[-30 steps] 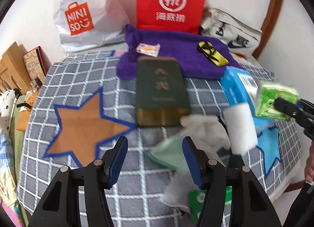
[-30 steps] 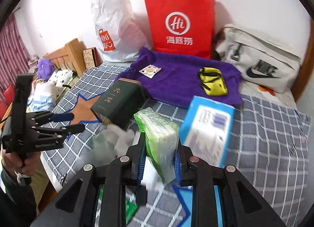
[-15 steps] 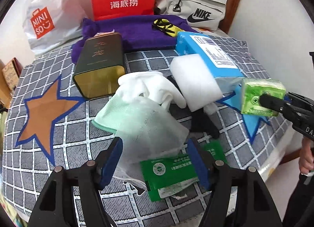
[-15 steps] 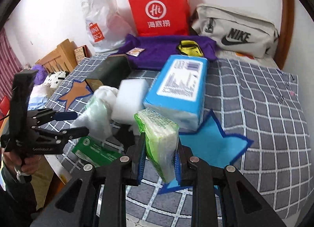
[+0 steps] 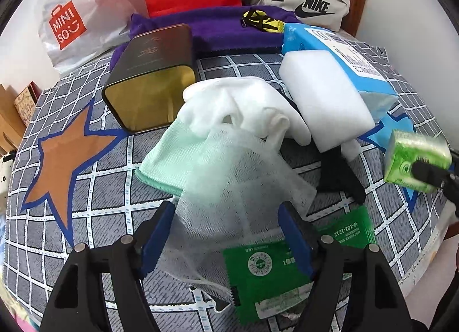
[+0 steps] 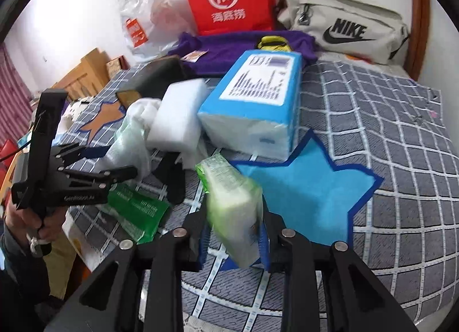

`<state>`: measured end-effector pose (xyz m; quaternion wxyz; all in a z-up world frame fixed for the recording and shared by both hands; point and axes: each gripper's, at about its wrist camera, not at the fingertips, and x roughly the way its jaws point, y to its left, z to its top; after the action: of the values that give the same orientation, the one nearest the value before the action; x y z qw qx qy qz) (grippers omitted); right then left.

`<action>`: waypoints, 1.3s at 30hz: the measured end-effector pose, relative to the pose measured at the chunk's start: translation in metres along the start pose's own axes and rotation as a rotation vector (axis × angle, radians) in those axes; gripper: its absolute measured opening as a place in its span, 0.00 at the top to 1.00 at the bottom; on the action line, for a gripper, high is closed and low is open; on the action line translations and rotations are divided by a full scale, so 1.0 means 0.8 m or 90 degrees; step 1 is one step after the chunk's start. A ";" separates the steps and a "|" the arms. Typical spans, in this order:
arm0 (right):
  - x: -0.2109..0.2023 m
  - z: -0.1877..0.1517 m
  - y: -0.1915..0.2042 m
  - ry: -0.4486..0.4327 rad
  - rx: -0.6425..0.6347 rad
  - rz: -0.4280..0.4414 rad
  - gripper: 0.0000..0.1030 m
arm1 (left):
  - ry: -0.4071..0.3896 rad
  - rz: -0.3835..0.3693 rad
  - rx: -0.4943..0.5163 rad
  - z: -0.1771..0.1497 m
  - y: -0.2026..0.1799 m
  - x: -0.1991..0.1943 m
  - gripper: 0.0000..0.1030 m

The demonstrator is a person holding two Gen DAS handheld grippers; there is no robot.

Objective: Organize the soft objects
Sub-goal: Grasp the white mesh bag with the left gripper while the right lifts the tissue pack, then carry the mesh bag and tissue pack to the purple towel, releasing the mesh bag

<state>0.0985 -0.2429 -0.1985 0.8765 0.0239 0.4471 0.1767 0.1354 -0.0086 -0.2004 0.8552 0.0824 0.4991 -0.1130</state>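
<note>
Your soft pile sits mid-bed on the checked cover (image 5: 86, 246), hemmed by the blue tissue box (image 6: 258, 96) on the right and the dark tin (image 5: 149, 73) on the left. Your left gripper (image 5: 226, 234) is spread wide, its jaws having just been opening, straddling the white mesh cloth (image 5: 235, 188) without pinching it; closing now could also drag the green sachet (image 5: 264, 269). Your right gripper (image 6: 233, 241), loosening slightly, still clamps the green tissue pack (image 6: 232, 203) above the blue star (image 6: 309, 197), open room near the bed's near edge, so a slack hold could drop it.

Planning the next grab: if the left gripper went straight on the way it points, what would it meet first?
Most likely the white mesh cloth. The left gripper stands open, and the cloth already lies between its fingers. The green packet lies just beneath and nearer; depth is hard to judge.
</note>
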 end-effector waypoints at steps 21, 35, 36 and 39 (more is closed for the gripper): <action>-0.004 0.000 -0.006 -0.017 0.025 -0.011 0.81 | -0.074 -0.060 -0.097 0.008 0.038 -0.062 0.96; -0.045 0.044 0.007 -0.072 0.011 0.001 0.81 | -0.115 -0.046 -0.141 0.038 0.076 -0.105 0.96; -0.047 0.051 0.006 -0.075 0.012 -0.001 0.81 | -0.116 -0.045 -0.141 0.043 0.077 -0.106 0.96; -0.049 0.069 0.002 -0.080 0.014 -0.002 0.81 | -0.115 -0.032 -0.137 0.058 0.079 -0.110 0.96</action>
<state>0.1205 -0.2477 -0.1347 0.9030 0.0435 0.3929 0.1685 0.1499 0.0498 -0.0994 0.8975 -0.0328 0.4310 -0.0875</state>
